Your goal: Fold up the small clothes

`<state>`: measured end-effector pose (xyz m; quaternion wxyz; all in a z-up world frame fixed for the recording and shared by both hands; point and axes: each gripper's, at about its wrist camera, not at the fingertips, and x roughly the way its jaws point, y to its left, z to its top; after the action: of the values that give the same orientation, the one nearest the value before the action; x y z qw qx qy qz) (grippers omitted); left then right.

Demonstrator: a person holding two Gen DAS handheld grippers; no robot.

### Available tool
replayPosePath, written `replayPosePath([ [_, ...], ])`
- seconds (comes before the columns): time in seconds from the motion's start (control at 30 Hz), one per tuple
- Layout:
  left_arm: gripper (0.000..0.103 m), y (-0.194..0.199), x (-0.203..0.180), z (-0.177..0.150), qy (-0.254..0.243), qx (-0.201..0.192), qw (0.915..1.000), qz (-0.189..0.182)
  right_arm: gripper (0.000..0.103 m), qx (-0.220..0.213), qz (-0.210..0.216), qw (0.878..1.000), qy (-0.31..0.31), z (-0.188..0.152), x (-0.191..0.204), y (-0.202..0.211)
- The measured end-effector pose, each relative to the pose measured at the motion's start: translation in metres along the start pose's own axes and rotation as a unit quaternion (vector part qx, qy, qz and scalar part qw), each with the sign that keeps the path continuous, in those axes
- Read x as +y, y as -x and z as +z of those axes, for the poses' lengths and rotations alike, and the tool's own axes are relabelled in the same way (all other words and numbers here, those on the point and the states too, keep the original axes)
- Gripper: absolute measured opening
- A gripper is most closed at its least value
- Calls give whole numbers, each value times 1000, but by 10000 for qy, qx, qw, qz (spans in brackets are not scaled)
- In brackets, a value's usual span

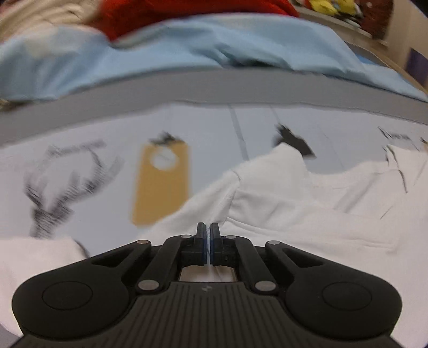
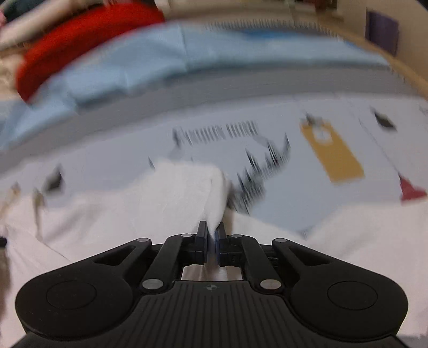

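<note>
A white garment (image 1: 307,198) lies on a pale printed table cover (image 1: 214,128). My left gripper (image 1: 208,230) is shut on a fold of the white garment, the cloth pinched between the pads. In the right wrist view the same white garment (image 2: 184,192) rises in a bunched fold to my right gripper (image 2: 211,229), which is shut on it. Both views are blurred by motion.
A light blue garment (image 1: 187,53) and a red one (image 1: 187,10) lie piled at the far side; they also show in the right wrist view, blue (image 2: 160,61) and red (image 2: 80,34). The cover bears a tan tag print (image 1: 163,182) and a deer print (image 1: 61,182).
</note>
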<state>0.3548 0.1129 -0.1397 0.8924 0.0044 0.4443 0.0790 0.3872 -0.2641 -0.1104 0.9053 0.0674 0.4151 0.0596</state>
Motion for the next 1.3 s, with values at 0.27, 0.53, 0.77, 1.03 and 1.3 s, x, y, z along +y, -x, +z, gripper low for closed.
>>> replayPosePath([
  [0.27,30,26,-5,12,-91,-286,9995,-27,43,-97,-556,9974,-437,6,-23,13],
  [0.53,28,15,-32,-30,-868,576,9879,-1145,43,-264,-1047,9710,-2132,-14,-130,76],
  [0.77,28,105,-35,0,-264,135,9936,-1094,44,-293,-957,9227,-3724,-57,-220,134],
  [1.03,31,221,-38,-32,-71,-454,9934,-1054,44,185,-387,8773,-4780,-99,-244,122],
  [1.3,31,212,-56,-59,-741,-751,9933,-468,44,470,-822,8690,-4856,-104,-241,124],
])
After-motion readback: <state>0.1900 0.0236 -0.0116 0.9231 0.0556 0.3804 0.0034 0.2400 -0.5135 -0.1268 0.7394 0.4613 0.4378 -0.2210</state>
